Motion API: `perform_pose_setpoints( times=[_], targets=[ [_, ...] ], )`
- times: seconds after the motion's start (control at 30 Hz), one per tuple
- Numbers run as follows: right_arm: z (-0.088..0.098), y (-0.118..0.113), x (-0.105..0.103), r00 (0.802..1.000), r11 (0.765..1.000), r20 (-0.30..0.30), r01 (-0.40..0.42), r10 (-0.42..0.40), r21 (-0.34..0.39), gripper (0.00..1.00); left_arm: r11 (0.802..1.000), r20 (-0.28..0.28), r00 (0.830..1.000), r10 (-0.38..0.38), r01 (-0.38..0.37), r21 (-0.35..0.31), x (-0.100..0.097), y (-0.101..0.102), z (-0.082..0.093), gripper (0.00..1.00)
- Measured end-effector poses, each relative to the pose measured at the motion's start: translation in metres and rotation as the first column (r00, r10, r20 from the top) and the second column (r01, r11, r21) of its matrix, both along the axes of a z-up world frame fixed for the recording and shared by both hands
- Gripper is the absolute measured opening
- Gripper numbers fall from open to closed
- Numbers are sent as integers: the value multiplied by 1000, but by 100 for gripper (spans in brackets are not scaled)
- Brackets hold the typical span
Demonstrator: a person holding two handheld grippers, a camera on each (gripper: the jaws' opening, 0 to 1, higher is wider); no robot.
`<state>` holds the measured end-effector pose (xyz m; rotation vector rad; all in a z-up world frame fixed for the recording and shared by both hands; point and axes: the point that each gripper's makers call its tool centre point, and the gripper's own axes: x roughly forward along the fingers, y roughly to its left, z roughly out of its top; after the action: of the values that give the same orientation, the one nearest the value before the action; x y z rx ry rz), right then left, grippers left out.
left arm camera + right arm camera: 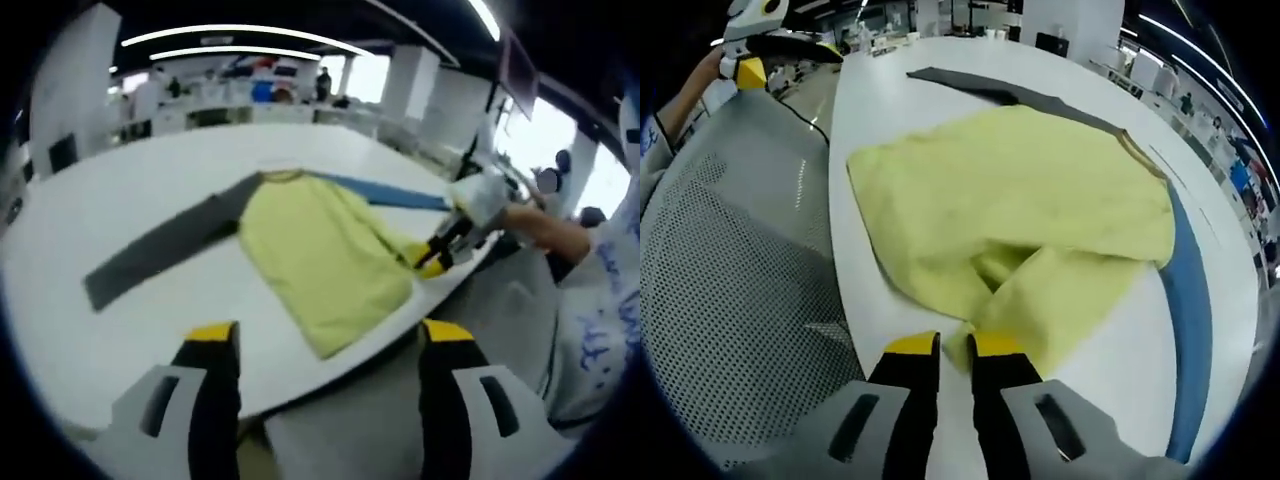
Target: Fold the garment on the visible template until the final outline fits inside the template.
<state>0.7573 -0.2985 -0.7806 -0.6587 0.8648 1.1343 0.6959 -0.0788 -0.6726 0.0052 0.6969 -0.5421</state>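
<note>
Open-plan room, ceiling strip lights, long white table (120,200). The yellow garment (1020,190) lies flat on that table near its edge, body spread, one sleeve folded in over the near hem. A grey strip (160,250) runs out from the garment's collar on one side, a blue strip (1185,290) on the other; these look like the template arms, though you cannot confirm the full outline.

Your right gripper (955,350) has its jaws drawn nearly together on the folded sleeve's edge; fabric sits between the tips. Your left gripper (330,335) hangs off the table edge, short of the hem, jaws wide apart, nothing held.

Handling judgement: light, limp knit, will sag and drag. Take it at hem corners or sleeve ends, lift low. A mesh chair (730,280) stands beside the table edge.
</note>
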Motion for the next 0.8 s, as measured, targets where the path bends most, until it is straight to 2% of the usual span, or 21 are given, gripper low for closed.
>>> perform_pose_setpoints(
  times=[0.1, 0.17, 0.23, 0.37, 0.43, 0.5, 0.7, 0.8],
  targets=[
    [0, 0, 0, 1000, 1000, -24, 16, -16, 4, 14, 995, -87, 992, -90, 93, 38, -5, -11, -17, 64],
    [-1, -1, 3, 1000, 1000, -3, 12, -12, -10, 11, 985, -111, 988, -108, 121, 122, -1, -10, -28, 64],
    [-1, 0, 1, 1000, 1000, 9, 0, 0, -22, 10, 975, -137, 983, -124, 146, 170, 2, -10, -37, 59],
    [-1, -1, 1, 999, 999, 32, -15, 16, -33, 11, 975, -157, 980, -124, 150, 163, 8, -15, -45, 51],
    [-1, -1, 1, 999, 999, 42, -25, 26, -29, 11, 978, -169, 976, -135, 159, 138, 10, -21, -48, 44],
    [-1, -2, 1, 999, 1000, 44, -21, 22, -20, 11, 978, -178, 974, -142, 165, 125, 12, -25, -52, 43],
    [-1, 0, 2, 998, 999, 57, -22, 25, -43, 9, 951, -268, 953, -137, 203, 234, 14, -15, -77, 41],
    [-1, -2, 4, 998, 999, 63, -11, 15, -52, 6, 950, -270, 952, -147, 212, 231, 18, -21, -80, 39]
  ],
)
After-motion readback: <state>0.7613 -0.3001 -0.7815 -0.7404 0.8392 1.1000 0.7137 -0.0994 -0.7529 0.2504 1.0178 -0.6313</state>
